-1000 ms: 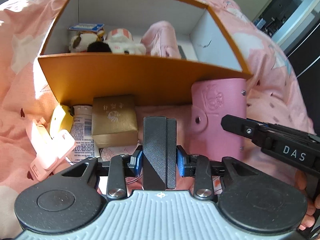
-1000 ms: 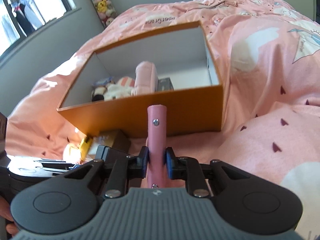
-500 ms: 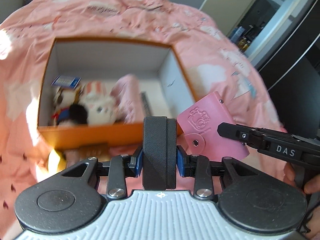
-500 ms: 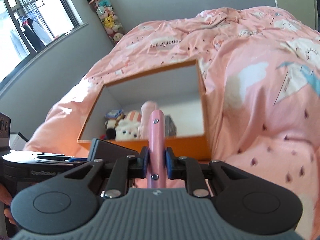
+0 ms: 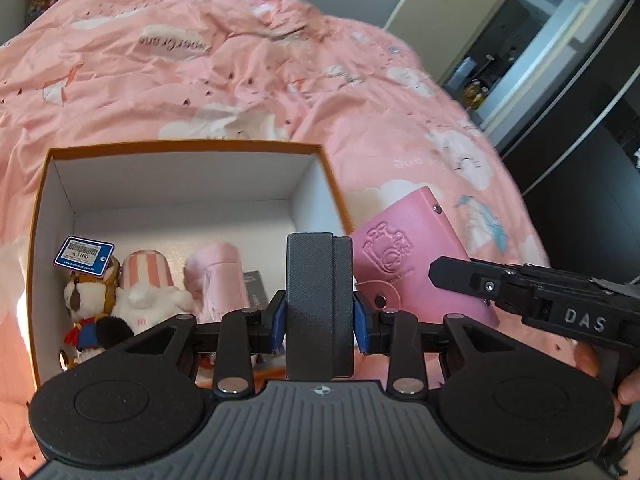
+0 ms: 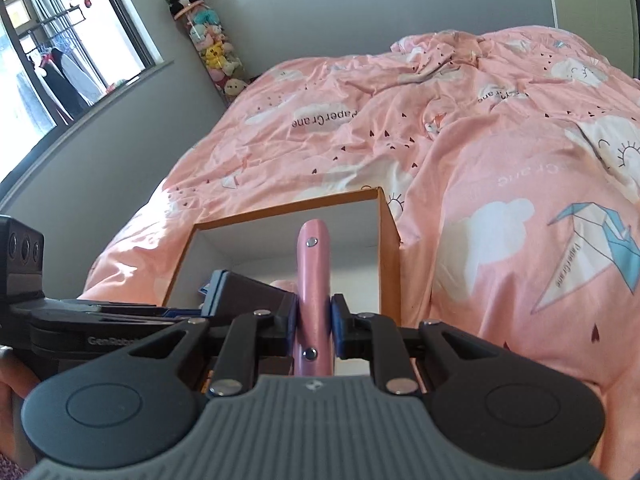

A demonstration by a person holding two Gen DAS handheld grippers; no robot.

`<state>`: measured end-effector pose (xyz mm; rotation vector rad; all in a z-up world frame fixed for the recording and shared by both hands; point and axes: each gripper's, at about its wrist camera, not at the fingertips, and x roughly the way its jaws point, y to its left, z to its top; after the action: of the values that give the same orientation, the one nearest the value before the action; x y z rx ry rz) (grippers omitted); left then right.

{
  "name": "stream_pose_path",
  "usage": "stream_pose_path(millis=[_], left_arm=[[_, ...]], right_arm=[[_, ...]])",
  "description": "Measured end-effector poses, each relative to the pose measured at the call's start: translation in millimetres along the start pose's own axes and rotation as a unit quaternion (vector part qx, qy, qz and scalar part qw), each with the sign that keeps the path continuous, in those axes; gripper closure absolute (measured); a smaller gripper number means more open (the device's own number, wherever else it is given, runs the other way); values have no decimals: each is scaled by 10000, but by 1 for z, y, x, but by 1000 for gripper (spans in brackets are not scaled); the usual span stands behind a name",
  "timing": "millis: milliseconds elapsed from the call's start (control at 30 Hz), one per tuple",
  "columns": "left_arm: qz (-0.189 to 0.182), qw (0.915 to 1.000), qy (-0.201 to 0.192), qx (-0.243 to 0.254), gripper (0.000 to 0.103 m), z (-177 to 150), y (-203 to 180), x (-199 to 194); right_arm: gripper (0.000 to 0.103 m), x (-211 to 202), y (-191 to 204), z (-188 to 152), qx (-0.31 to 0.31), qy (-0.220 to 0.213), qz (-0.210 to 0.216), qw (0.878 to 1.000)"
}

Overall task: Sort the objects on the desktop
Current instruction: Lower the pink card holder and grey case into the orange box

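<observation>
Carrying both items over the box (image 5: 48, 184), left gripper (image 5: 319, 316) pinching the black case (image 5: 316, 280), right gripper (image 6: 313, 322) the pink wallet (image 6: 313, 264); lower clear of the toys (image 5: 120, 300) before letting go.

A: Lighting?
B: Bright daylight from the window (image 6: 60, 60); warm glare on the bed (image 5: 12, 320) beside the box (image 5: 44, 208).
A: Quality?
B: Sharp centre, fisheye bending, edges slightly soft.

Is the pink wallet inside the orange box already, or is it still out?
Out. The pink wallet is clamped in the right gripper, held in the air beside the orange box, not inside it.
</observation>
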<state>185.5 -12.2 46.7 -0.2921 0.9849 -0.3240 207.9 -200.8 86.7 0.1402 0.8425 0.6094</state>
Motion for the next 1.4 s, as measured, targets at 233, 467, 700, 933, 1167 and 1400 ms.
stream_pose_path(millis=[233, 467, 700, 933, 1167, 1400], left_arm=[[223, 9993, 141, -246, 66, 7, 16, 38], [108, 9982, 296, -516, 66, 7, 20, 64], [282, 9959, 440, -735, 65, 6, 25, 81], [268, 9922, 720, -987, 63, 3, 36, 93], [86, 9908, 648, -1186, 61, -4, 46, 89], [-199, 9901, 394, -1334, 52, -5, 53, 68]], right_arm=[[84, 45, -5, 6, 101, 336, -177, 9992], [84, 59, -15, 7, 103, 352, -415, 9985], [84, 80, -13, 3, 83, 492, -532, 9973], [84, 97, -17, -5, 160, 632, -578, 9962], [84, 106, -19, -12, 149, 805, -553, 9951], [84, 111, -11, -12, -105, 834, -731, 9938]])
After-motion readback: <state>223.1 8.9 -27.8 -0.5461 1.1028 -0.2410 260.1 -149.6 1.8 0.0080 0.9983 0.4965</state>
